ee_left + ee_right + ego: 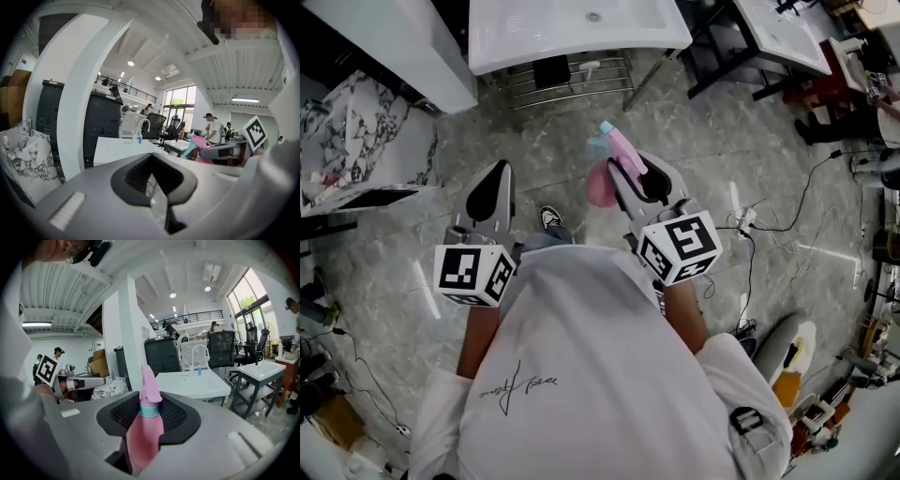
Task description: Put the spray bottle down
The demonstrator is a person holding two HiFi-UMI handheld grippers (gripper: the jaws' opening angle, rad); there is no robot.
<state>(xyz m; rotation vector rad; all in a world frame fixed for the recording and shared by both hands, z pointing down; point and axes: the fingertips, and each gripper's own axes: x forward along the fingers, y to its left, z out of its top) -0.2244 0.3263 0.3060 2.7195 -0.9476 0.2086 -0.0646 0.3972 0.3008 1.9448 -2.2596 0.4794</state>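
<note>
The right tool (625, 172) has its jaws closed on the pink spray bottle (602, 184). In the right gripper view the spray bottle (142, 427) stands upright between the black pads, and its light blue collar and pink spray head rise above them. The bottle is in the air over the grey stone floor (722, 131), in front of a white surface (581, 33) with a sink. The left tool (494, 183) is beside the right one. Its jaws are together, with only a thin slit between them, and it holds nothing.
</note>
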